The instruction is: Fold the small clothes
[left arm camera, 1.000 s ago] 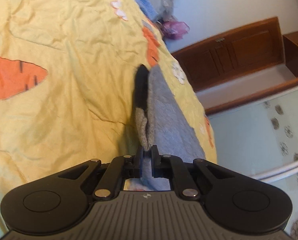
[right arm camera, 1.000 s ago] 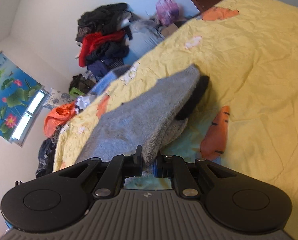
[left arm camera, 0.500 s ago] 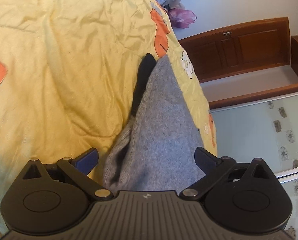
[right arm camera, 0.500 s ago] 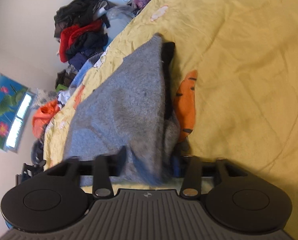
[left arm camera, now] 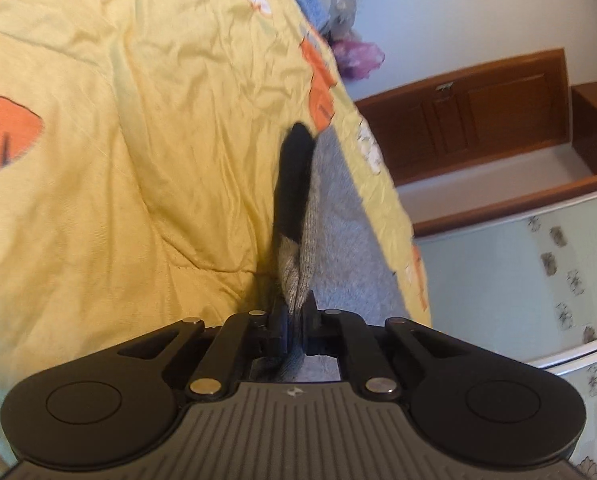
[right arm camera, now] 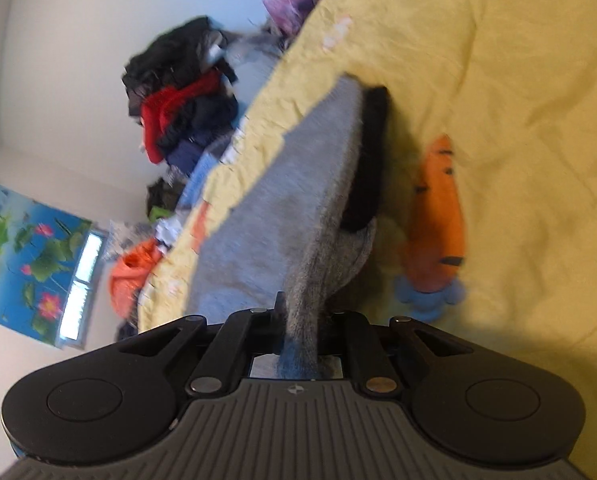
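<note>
Left wrist, left gripper [left arm camera: 296, 322] reclosed pinching grey sock [left arm camera: 298, 276], right gripper [right arm camera: 302, 320] likewise, yellow bedspread [left arm camera: 138, 120].

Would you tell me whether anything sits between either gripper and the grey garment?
Nothing visible does: the left gripper and right gripper are each already clamped on an edge of the grey garment.

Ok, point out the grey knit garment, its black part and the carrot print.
grey knit garment [right arm camera: 266, 216]: right wrist view, on its flat grey panel.
black part [left arm camera: 294, 184]: left wrist view, middle of the dark strip.
carrot print [right arm camera: 438, 216]: right wrist view, orange body.
</note>
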Tool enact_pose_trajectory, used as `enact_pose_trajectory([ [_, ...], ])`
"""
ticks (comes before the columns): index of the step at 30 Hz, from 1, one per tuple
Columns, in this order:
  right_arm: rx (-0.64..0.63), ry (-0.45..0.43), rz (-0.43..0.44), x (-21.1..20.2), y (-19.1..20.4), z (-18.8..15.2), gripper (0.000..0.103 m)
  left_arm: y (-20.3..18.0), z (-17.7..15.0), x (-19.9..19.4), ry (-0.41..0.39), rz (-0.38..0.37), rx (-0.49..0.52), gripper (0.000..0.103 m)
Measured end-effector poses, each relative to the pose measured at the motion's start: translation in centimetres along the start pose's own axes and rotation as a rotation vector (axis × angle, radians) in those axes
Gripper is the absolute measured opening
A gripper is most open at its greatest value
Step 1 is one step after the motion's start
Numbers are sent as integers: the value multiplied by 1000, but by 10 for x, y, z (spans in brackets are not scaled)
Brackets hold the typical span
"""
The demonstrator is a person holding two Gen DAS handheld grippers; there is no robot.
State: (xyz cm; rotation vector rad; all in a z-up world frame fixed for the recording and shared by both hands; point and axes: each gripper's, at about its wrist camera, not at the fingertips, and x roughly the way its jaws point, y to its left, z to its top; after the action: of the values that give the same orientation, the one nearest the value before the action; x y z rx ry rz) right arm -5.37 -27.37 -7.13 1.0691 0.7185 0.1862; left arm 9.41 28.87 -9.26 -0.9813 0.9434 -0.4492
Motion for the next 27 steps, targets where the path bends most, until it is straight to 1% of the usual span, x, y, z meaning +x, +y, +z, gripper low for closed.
enact_pose_trajectory([
  [5, -27, -19, 34, -19, 20, 1, 14, -7, -11, -27, -41, -6, 19, 5],
  [9, -48, -21, 52, -39, 26, -4, 14, -11, -29, -51, -60, -35, 22, 5],
  [10, -45, -22, 54, -45, 23, -5, 14, -12, -34, -59, -60, -44, 26, 5],
  [15, -49, -4, 49, -66, 9, -14, 14, -11, -71, -99, -52, -33, 43, 5],
  [18, -63, 22, 33, -77, -3, -31, 14, -2, -95, -120, -37, -19, 40, 5],
  [21, -79, 48, 24, -88, -13, -50, 14, 13, -113, -133, -26, 11, 34, 5],
  [24, -104, 71, 39, -99, -16, -74, 14, 29, -126, -144, -28, 25, 16, 5],
  [26, -133, 73, 13, -104, -16, -88, 14, 36, -132, -149, -18, 44, 23, 5],
  [27, -171, 68, -27, -104, -15, -93, 15, 40, -133, -149, -6, 60, 32, 6],
])
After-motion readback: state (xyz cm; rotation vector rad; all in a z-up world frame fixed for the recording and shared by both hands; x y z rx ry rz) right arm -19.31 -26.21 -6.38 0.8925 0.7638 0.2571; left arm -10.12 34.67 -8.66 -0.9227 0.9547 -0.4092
